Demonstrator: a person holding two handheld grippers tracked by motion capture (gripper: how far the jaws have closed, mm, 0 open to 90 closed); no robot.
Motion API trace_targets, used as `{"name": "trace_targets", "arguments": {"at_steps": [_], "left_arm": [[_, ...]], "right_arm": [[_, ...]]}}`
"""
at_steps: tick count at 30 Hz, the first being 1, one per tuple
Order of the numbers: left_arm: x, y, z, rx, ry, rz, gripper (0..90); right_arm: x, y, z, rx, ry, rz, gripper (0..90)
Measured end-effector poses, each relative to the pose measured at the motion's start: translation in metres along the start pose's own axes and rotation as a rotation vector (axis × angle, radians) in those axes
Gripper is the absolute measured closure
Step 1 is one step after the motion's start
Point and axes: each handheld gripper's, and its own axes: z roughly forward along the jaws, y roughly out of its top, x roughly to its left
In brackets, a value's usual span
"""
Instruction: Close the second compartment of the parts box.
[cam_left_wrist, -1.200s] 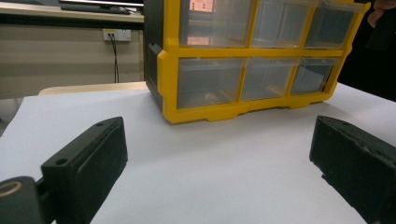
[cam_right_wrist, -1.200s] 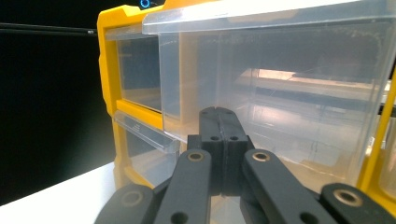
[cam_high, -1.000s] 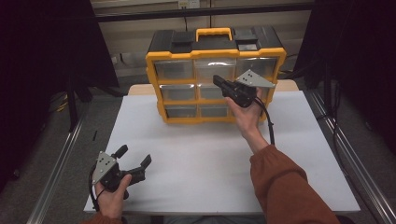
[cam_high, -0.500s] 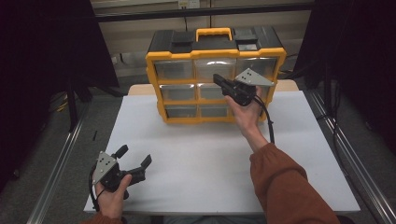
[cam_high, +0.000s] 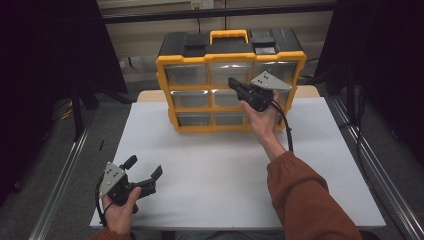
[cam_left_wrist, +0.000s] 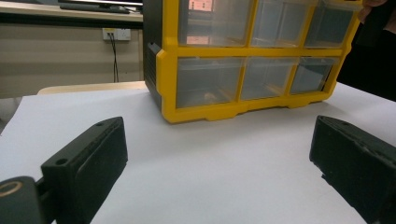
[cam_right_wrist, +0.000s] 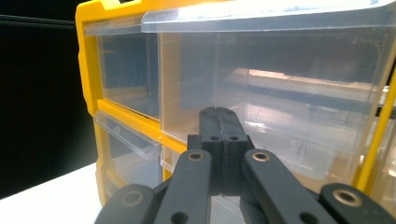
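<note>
pointing at the organizer, the right gripper has its jaws pressed together with nothing between them, tips at a clear drawer in the middle column, just in front of its face. organizer stands at the far edge of the white table, yellow frame, black top. left gripper sits low near the front left corner, jaws spread wide, empty, well apart from the organizer.

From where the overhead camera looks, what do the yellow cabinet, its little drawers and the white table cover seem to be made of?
The yellow cabinet frame looks like moulded plastic: thick rounded edges, even colour, slight sheen. The drawers seem clear hard plastic, since the insides show through and the fronts catch glare. The white table cover is matte and flat, perhaps paper or board; the look leaves it open.
</note>
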Motion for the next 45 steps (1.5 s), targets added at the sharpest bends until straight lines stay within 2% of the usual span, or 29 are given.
{"name": "trace_targets", "arguments": {"at_steps": [3, 6, 12, 13, 15, 18, 23, 27, 29, 31, 33, 38, 43, 44, 45], "left_arm": [[-0.001, -0.001, 0.001, 0.000, -0.007, -0.013, 4.3], [-0.001, 0.000, 0.001, 0.002, -0.004, -0.004, 4.3], [0.001, -0.001, 0.002, 0.014, 0.009, -0.013, 4.3], [0.002, -0.002, 0.002, 0.004, 0.002, -0.018, 4.3], [0.003, -0.002, 0.002, 0.010, 0.003, -0.011, 4.3], [0.003, -0.002, 0.003, 0.004, 0.009, -0.021, 4.3], [0.003, -0.002, 0.001, 0.003, 0.007, -0.013, 4.3], [0.002, -0.002, -0.001, 0.006, 0.007, -0.009, 4.3], [0.002, -0.003, -0.001, 0.004, 0.010, -0.016, 4.3], [0.002, -0.002, -0.002, 0.002, 0.018, -0.016, 4.3], [0.001, -0.002, -0.002, 0.004, 0.024, -0.015, 4.3], [0.000, -0.001, -0.002, 0.003, 0.008, -0.010, 4.2], [0.000, -0.002, 0.000, 0.001, 0.006, -0.012, 4.2], [0.000, -0.002, 0.000, 0.002, 0.006, -0.012, 4.1], [0.000, -0.002, 0.001, -0.003, 0.006, -0.016, 4.1]], "right_arm": [[-0.001, 0.000, 0.000, 0.007, -0.005, -0.008, 90.0], [-0.002, 0.000, 0.001, 0.009, -0.010, -0.005, 90.0], [-0.007, -0.001, 0.003, 0.017, -0.015, -0.006, 90.0], [-0.007, -0.001, 0.004, 0.012, -0.016, -0.002, 90.0], [-0.008, -0.001, 0.004, 0.010, -0.015, -0.002, 90.0], [-0.007, -0.001, 0.005, 0.018, -0.021, -0.014, 90.0], [-0.004, 0.000, 0.006, 0.027, -0.045, -0.029, 90.0], [-0.004, -0.001, 0.006, 0.022, -0.042, -0.004, 89.3], [-0.004, -0.002, 0.005, 0.014, -0.016, 0.010, 81.5], [-0.002, -0.003, 0.003, 0.018, -0.021, -0.005, 77.2], [-0.002, -0.003, 0.000, 0.003, -0.021, 0.008, 71.0], [0.000, -0.002, -0.011, -0.007, -0.020, 0.022, 53.9], [-0.001, -0.003, -0.020, 0.001, -0.060, 0.039, 35.9], [-0.001, -0.005, -0.025, 0.006, -0.079, 0.033, 29.3], [-0.001, -0.005, -0.025, 0.006, -0.079, 0.033, 29.3]]}}
